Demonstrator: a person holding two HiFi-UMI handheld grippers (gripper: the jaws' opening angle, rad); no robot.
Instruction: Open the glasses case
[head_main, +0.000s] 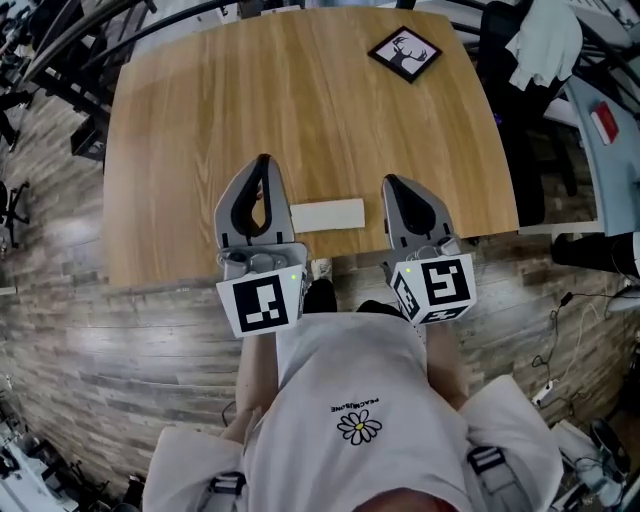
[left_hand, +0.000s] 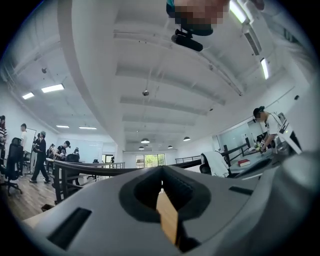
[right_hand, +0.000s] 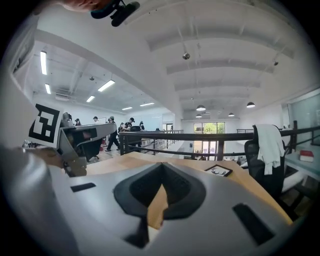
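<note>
Both tongs are pinched fully shut with nothing in them. The left gripper and the right gripper sit on either side of the glasses case, each just beside one of its short ends without touching it. The case is pale, flat and closed, and lies on the wooden table close to the near edge, which the gripper bodies overhang. Beyond the case the wood is bare all the way to the far edge. The only other thing on it is a black-framed deer picture, well off from the case at the far right corner. To the right of the case, past the table's side edge, stands a chair with a white cloth draped over it.

Only the head view shows the case. The right gripper view looks across the tabletop to the deer picture, a dark railing and the draped chair. The left gripper view tilts up to the ceiling and people across the room.
</note>
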